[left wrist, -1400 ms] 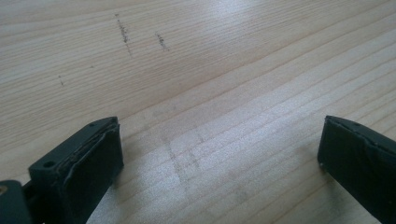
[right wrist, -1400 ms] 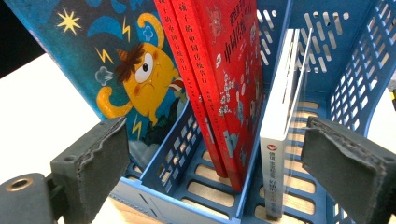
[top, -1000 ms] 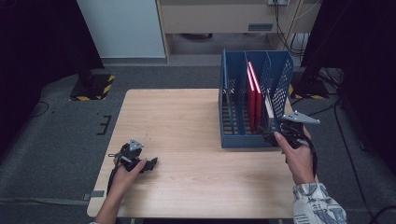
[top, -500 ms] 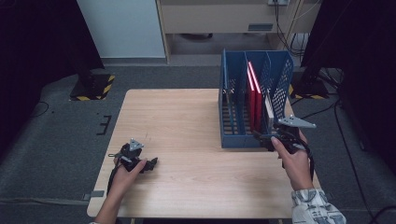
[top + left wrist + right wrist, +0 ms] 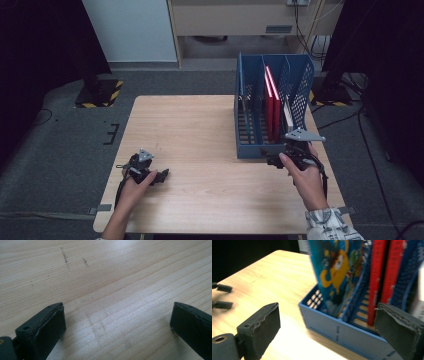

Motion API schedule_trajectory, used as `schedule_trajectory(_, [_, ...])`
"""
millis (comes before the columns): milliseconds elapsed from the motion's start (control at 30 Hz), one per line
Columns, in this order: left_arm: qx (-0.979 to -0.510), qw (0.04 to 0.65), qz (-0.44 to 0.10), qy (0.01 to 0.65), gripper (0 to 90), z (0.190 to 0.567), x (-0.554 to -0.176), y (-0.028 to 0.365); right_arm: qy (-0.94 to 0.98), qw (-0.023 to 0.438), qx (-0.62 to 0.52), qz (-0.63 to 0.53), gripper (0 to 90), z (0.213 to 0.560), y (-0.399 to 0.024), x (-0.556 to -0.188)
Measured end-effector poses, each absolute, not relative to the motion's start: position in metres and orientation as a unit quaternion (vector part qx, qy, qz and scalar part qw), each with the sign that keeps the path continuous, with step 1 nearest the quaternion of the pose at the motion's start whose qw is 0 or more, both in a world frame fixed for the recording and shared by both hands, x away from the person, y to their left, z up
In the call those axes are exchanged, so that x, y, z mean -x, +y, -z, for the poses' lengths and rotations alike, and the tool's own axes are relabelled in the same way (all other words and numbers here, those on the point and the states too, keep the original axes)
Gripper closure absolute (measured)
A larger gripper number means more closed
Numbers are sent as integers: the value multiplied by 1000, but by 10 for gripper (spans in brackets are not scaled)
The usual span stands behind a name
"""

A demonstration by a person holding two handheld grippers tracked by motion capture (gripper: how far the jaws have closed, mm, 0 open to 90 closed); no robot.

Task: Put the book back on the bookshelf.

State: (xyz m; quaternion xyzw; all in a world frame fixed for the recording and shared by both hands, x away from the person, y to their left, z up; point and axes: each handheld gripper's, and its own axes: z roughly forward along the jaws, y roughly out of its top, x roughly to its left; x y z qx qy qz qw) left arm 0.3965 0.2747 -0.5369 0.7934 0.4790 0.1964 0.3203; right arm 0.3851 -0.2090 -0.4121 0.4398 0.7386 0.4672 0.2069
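Books (image 5: 272,107) stand in rack (image 5: 250,90) (table's (image 5: 200,130) right side).

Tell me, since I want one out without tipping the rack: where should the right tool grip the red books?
Probably by the near upright edge of the red books, coming from the person's side, where the blue rack has only a low front wall. They stand upright between dividers, so their flat faces are shut in. The right tool is open at that front wall.

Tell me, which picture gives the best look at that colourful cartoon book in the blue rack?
The right gripper view: the cartoon book stands close up in the blue rack, its yellow character plain. The high view shows just its thin top edge in the leftmost slot. The left gripper view faces bare table.
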Motion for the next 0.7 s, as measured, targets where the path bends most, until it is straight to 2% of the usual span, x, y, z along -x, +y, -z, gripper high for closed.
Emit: schedule_trajectory(700, [-795, 320, -196, 477, 0, 537, -396, 275, 788, 163, -406, -433, 60, 441, -159, -363])
